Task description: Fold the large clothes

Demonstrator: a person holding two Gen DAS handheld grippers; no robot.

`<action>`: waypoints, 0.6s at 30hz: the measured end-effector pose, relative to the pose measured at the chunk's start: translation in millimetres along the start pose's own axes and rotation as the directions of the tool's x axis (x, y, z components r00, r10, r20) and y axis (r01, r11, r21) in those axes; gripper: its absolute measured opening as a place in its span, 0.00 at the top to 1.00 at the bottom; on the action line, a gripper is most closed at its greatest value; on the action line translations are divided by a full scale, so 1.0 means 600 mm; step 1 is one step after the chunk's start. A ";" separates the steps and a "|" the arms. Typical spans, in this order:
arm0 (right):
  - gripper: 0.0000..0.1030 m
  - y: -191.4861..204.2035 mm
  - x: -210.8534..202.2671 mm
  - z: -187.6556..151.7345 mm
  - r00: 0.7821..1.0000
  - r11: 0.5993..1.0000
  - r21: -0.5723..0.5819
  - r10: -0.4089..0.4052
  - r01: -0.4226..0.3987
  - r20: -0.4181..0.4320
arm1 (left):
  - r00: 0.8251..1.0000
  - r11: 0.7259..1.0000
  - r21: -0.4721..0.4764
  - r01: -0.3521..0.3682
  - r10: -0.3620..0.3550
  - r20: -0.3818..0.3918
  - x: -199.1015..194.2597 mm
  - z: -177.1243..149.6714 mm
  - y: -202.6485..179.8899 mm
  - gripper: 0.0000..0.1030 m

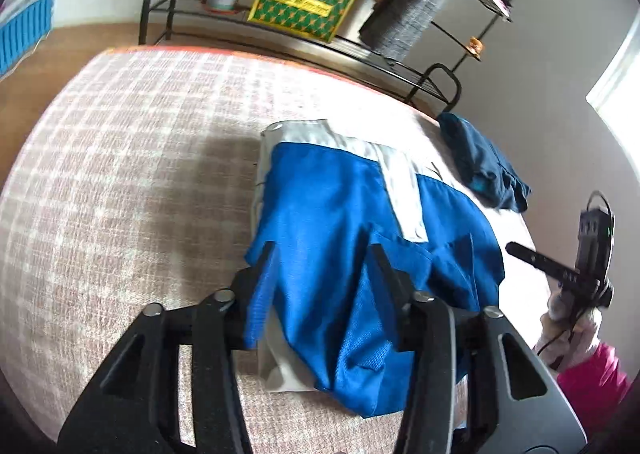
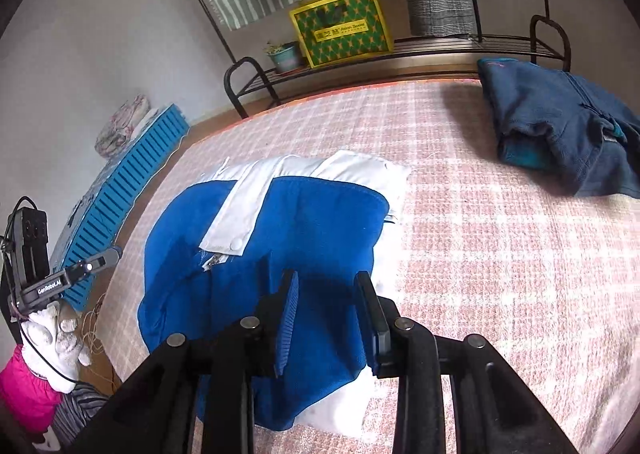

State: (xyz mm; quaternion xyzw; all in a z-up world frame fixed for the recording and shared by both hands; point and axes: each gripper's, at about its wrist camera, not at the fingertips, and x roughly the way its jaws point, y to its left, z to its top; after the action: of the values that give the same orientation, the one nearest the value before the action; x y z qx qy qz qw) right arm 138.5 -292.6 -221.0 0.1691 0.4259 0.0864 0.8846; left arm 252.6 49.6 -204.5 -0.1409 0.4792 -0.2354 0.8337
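Note:
A blue jacket with white panels lies folded into a compact bundle on the pink checked bed cover. My left gripper hovers over the bundle's near left edge, jaws apart, nothing pinched between them. In the right wrist view the same jacket lies under my right gripper, which is open over the blue cloth near its right side; the pads do not press on it. A white-gloved hand with a pink sleeve holds the left device at that view's left edge.
A folded dark blue garment lies at the bed's far right corner. Beyond the bed stands a black metal rack with a yellow-green box, a plant pot and hanging clothes. A blue slatted crate sits left of the bed.

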 end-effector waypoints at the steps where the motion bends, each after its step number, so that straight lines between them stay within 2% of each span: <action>1: 0.46 -0.008 0.001 -0.004 1.000 1.000 0.027 0.004 -0.004 -0.001 | 1.000 0.998 -0.069 0.008 -0.008 -0.008 0.007 0.008 0.026 0.39; 2: 0.35 -0.016 0.003 -0.010 1.000 0.999 0.053 0.005 -0.005 -0.002 | 1.000 0.993 -0.118 0.016 -0.018 -0.013 0.013 0.013 0.048 0.39; 4: 0.35 -0.034 0.012 -0.022 0.999 0.994 0.107 0.033 -0.031 -0.017 | 0.999 0.985 -0.169 0.033 -0.039 -0.035 0.033 0.023 0.076 0.39; 5: 0.40 -0.043 0.021 -0.026 0.998 0.988 0.142 0.060 -0.054 -0.036 | 0.997 0.981 -0.188 0.042 -0.052 -0.051 0.045 0.024 0.086 0.39; 6: 0.52 -0.052 0.032 -0.029 0.994 0.981 0.177 0.094 -0.083 -0.054 | 0.995 0.975 -0.214 0.059 -0.075 -0.066 0.054 0.023 0.097 0.39; 7: 0.58 -0.060 0.044 -0.031 0.989 0.972 0.210 0.127 -0.109 -0.075 | 0.991 0.969 -0.236 0.077 -0.100 -0.091 0.073 0.019 0.098 0.43; 9: 0.78 -0.075 0.061 -0.034 0.981 0.953 0.267 0.173 -0.143 -0.092 | 0.977 0.955 -0.272 0.114 -0.158 -0.144 0.100 0.011 0.099 0.94; 11: 0.93 -0.086 0.064 -0.033 0.962 0.920 0.320 0.263 -0.227 -0.075 | 0.971 0.936 -0.317 0.151 -0.201 -0.130 0.103 0.004 0.098 0.96; 14: 0.98 -0.086 0.044 -0.024 0.952 0.913 0.304 0.301 -0.273 -0.049 | 0.966 0.920 -0.341 0.194 -0.239 -0.095 0.080 -0.007 0.095 0.98; 16: 0.98 -0.082 0.039 -0.021 0.965 0.943 0.241 0.252 -0.229 -0.069 | 0.973 0.932 -0.326 0.160 -0.205 -0.110 0.077 -0.019 0.097 0.98; 18: 0.99 -0.088 0.065 -0.030 0.973 0.957 0.241 0.196 -0.162 -0.124 | 0.981 0.958 -0.278 0.075 -0.121 -0.153 0.093 -0.031 0.099 0.98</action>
State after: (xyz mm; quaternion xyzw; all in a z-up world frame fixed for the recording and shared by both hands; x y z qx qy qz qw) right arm 149.2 -326.0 -279.4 0.3010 0.4797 0.1286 0.8141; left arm 275.9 70.1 -282.1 -0.2568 0.5680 -0.2199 0.7504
